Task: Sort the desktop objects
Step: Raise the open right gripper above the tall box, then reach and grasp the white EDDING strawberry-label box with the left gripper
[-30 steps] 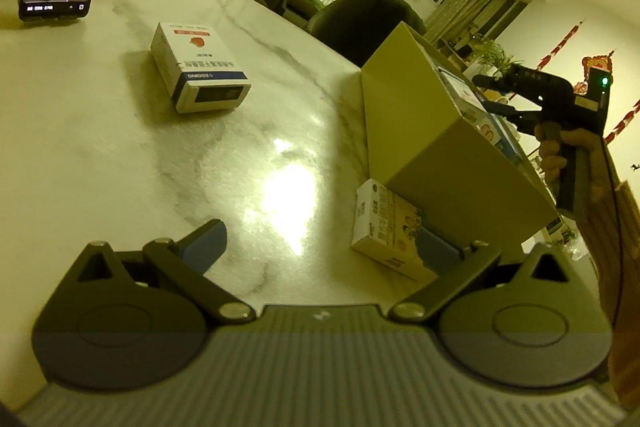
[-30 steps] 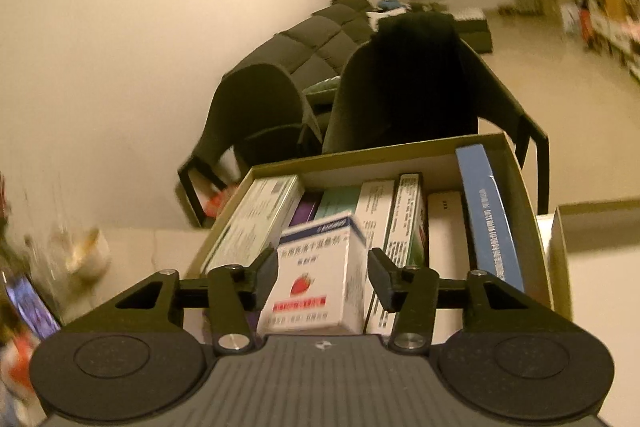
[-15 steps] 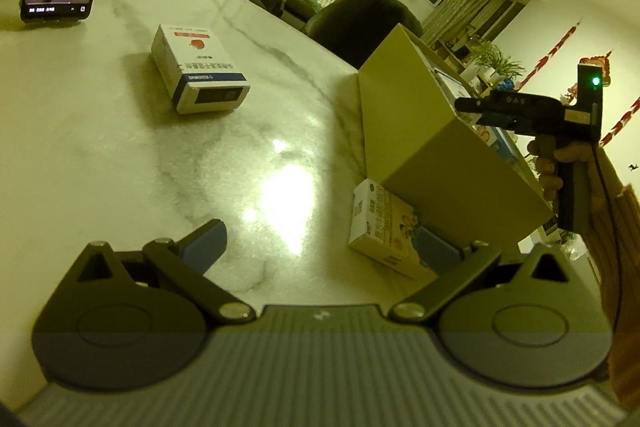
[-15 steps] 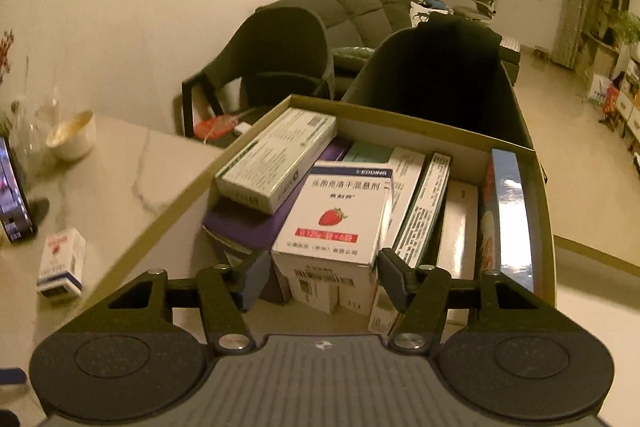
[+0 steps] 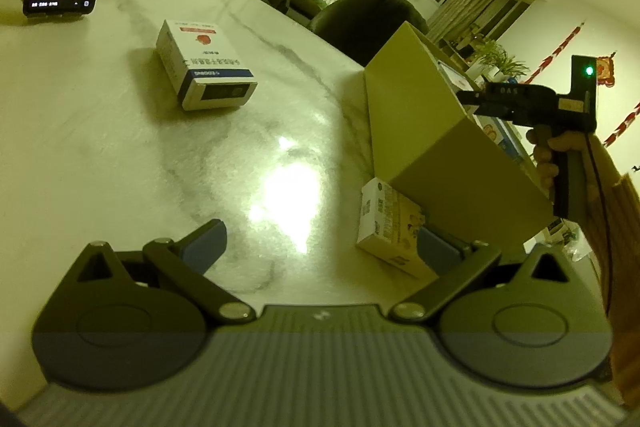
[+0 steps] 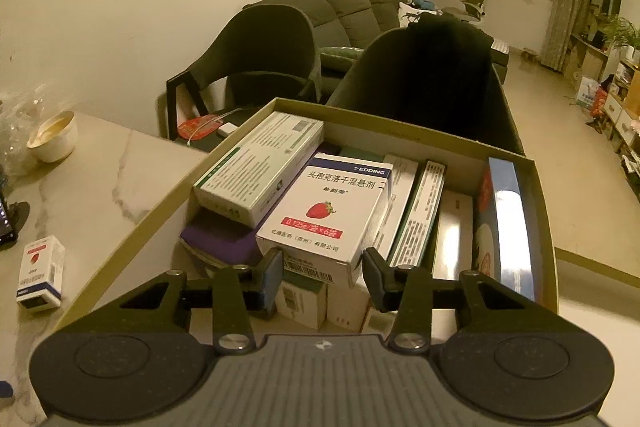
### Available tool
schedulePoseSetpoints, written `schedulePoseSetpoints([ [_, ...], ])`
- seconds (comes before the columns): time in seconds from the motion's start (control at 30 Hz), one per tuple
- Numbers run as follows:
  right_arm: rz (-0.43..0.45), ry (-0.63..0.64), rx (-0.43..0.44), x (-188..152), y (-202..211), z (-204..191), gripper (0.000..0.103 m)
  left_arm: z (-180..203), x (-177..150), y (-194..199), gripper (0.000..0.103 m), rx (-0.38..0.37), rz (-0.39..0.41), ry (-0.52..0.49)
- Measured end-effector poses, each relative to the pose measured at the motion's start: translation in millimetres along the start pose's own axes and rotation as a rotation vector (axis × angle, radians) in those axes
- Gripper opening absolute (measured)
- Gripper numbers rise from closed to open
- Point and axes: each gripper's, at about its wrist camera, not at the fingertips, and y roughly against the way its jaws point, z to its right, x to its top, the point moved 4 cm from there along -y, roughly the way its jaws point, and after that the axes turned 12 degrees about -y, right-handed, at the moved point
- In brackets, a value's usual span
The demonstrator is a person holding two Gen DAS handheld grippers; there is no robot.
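A: Over carton point(image 6: 400, 137), right gripper point(image 6: 324, 267): status?

B: Strawberry box point(image 6: 332, 211) released, now lies flat atop packs inside. Jaws, just narrowing, grip nothing. Left gripper point(image 5: 320, 247): wide, empty. Twin box point(image 5: 206, 67), small box point(image 5: 388, 223) remain on table point(image 5: 100, 147).

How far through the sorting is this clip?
Mostly done: the cardboard box is packed, with the strawberry box lying on top. The right gripper, jaws just narrowing, grips nothing. Left: another strawberry box and a small carton on the table; the left gripper hangs open.
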Motion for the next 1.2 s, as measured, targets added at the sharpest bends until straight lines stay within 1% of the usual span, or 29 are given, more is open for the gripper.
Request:
schedulePoseSetpoints([
  [0.17,0.016,0.004,-0.013,9,-10,1,0.046,-5,4,3,0.103,0.019,0.035,0.018],
  [0.23,0.002,-0.008,-0.014,12,-15,2,0.046,-8,7,4,0.103,0.034,0.046,0.023],
  [0.37,-0.007,-0.004,-0.013,18,-19,2,0.046,-14,10,2,0.103,0.064,0.049,0.037],
  [0.47,0.016,0.033,-0.020,22,-22,0,0.046,-17,12,0,0.103,0.092,0.045,0.049],
  [0.73,0.009,0.062,-0.028,27,-35,1,0.047,-26,18,-3,0.103,0.151,0.044,0.068],
  [0.83,0.003,0.058,-0.012,29,-35,3,0.047,-27,22,-5,0.103,0.174,0.052,0.069],
  [0.9,-0.004,0.023,0.013,30,-35,8,0.047,-27,26,-7,0.103,0.196,0.062,0.061],
  [1.0,-0.018,-0.043,0.062,32,-35,16,0.052,-28,33,-13,0.103,0.239,0.072,0.049],
  [1.17,-0.040,-0.093,0.098,31,-28,20,0.057,-30,43,-29,0.103,0.326,0.070,0.023],
  [1.2,-0.039,-0.097,0.103,30,-25,20,0.061,-30,45,-32,0.103,0.345,0.068,0.017],
])
